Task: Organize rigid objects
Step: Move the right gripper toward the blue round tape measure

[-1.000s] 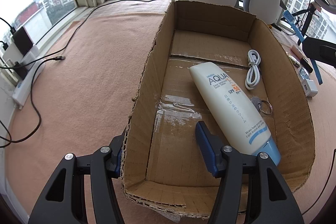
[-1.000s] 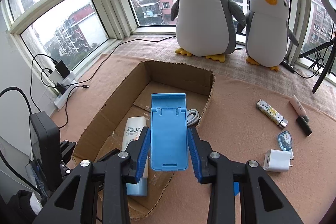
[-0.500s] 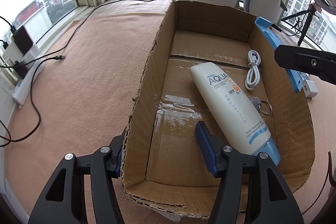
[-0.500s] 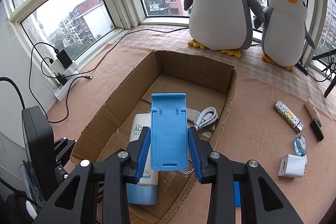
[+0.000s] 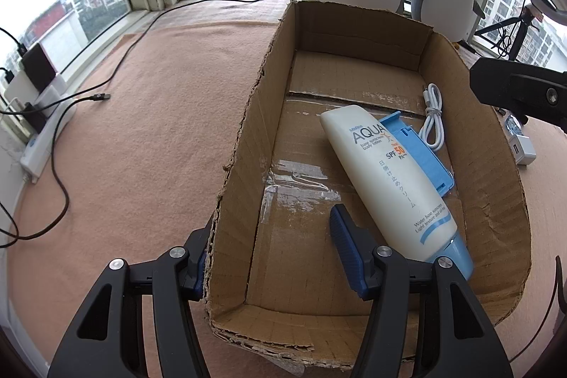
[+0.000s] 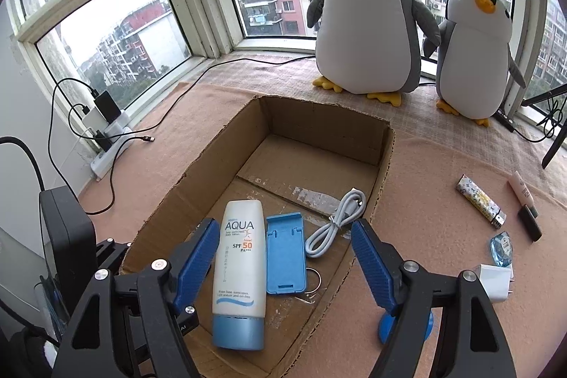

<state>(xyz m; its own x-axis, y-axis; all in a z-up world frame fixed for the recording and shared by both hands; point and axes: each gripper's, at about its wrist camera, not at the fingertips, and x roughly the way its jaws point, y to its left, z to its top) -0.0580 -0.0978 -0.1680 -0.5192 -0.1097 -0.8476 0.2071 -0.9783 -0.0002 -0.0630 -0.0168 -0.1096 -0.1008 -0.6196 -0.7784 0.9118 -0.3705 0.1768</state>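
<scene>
An open cardboard box [image 5: 496, 165] [image 6: 198, 179] lies on the tan mat. On its floor are a white AQUA sunscreen tube [image 5: 389, 172] [image 6: 241, 257], a blue phone stand [image 5: 418, 147] [image 6: 285, 254] flat beside it, a coiled white cable [image 5: 434, 116] [image 6: 336, 222] and a key ring [image 6: 315, 278]. My right gripper [image 6: 282, 224] hovers open above the stand, holding nothing. My left gripper [image 5: 274, 257] is open, its fingers straddling the box's left wall near the front corner.
On the mat right of the box lie a patterned lighter [image 6: 478, 201], a white charger [image 6: 496, 282], a blue round case [image 6: 501, 247], a pink tube [image 6: 521, 188] and a black stick [image 6: 529, 224]. Two plush penguins [image 6: 368, 13] stand by the window. Cables and a power strip [image 6: 110, 144] run along the left.
My right gripper carried the blue phone stand over the box, opened and let it go; the stand now lies on the box floor beside the tube. The left gripper has stayed put.
</scene>
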